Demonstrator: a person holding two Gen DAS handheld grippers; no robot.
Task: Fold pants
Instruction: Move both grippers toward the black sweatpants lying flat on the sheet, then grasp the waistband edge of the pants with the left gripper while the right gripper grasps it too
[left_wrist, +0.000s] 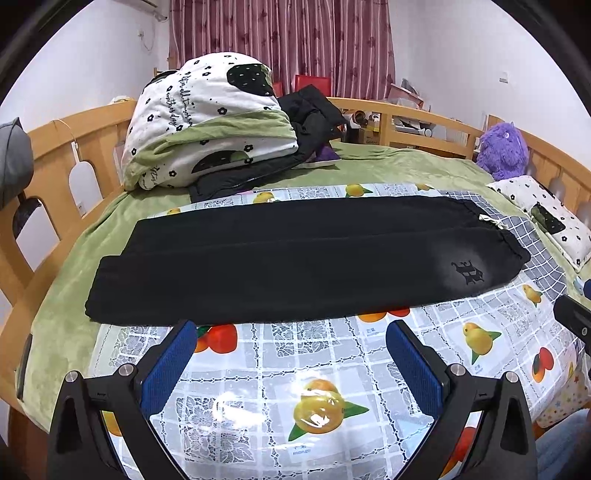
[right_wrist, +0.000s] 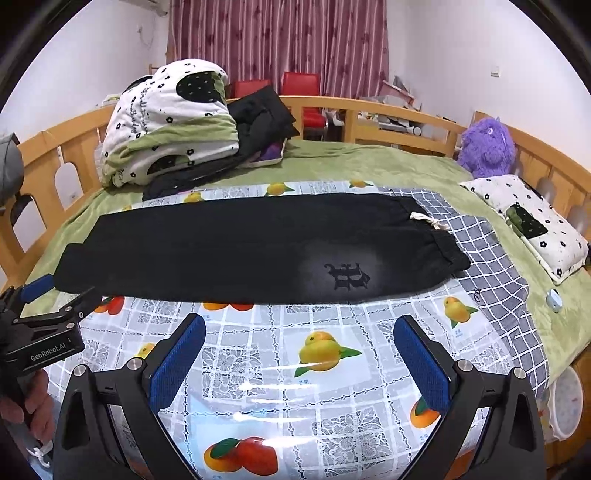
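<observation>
Both wrist cameras look forward from low over the bed's near edge toward the curtain (left_wrist: 280, 40). They share the pants (left_wrist: 295, 258), the left view seemingly set further left.

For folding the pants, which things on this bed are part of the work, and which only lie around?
Part of the work:
black pants
left claw, open
right claw, open
fruit-print sheet under the pants

Only lying around:
folded quilt
dark jacket
purple plush toy
flower pillow
checked cloth
</observation>
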